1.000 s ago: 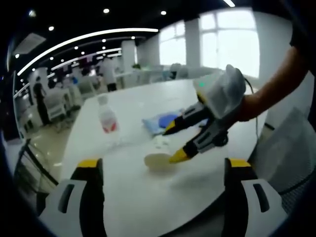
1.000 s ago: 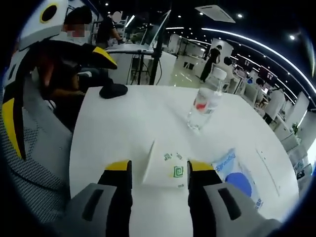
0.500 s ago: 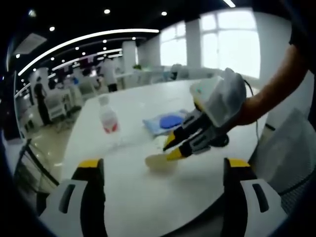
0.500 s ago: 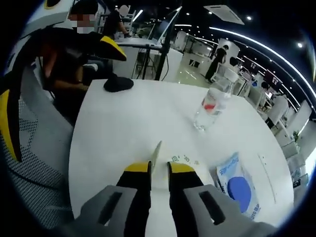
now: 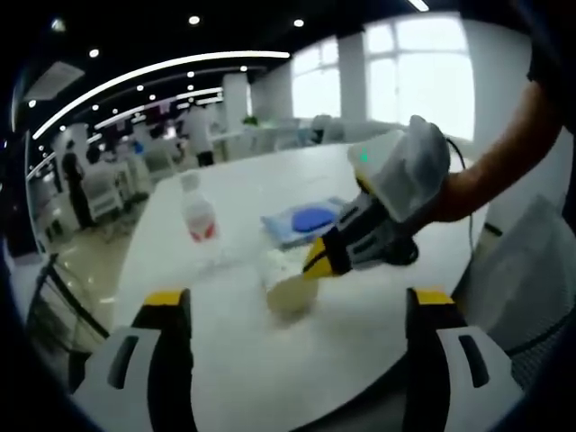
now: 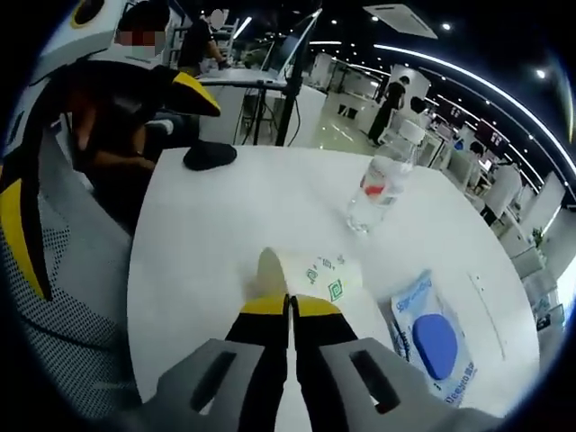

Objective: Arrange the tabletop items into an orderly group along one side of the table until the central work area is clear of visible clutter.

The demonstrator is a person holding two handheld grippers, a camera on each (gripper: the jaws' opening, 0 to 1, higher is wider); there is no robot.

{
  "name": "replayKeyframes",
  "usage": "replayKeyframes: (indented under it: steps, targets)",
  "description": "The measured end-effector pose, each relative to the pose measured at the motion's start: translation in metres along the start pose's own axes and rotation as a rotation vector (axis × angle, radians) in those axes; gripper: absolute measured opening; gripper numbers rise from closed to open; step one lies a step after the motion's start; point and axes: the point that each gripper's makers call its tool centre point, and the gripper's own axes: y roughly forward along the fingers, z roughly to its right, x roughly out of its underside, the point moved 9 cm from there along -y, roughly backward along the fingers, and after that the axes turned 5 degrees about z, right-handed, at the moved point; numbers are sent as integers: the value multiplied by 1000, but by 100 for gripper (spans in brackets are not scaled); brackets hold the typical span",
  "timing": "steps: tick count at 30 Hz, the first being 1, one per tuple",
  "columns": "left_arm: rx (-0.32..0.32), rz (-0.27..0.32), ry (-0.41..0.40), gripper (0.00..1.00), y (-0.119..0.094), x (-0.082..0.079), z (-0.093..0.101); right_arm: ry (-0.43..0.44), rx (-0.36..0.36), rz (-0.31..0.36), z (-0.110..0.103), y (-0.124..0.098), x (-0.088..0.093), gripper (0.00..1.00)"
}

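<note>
Now the right gripper [image 6: 290, 304] pinches a soft, cream, green-printed paper packet [image 6: 310, 273] (bent upward); left gripper [image 5: 292, 310] jaws gape wide over the glossy white table [image 5: 360, 315].

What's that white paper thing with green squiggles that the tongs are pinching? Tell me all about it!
It's a white tissue packet with small green printed marks, soft and bendy-looking. The right tongs are shut on its near edge, so that edge stands curled up off the white table. In the left gripper view it looks like a pale bulging pouch at the tongs' yellow tips.
</note>
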Motion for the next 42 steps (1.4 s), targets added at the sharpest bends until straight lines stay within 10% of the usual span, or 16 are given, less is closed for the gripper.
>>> replayKeyframes:
  steps: [27, 42]
  targets:
    - [14, -43, 59, 78, 0, 4, 1, 502, -158, 32, -20, -35, -11, 0]
    - [35, -71, 87, 47, -1, 5, 4, 561, -223, 60, -31, -58, -28, 0]
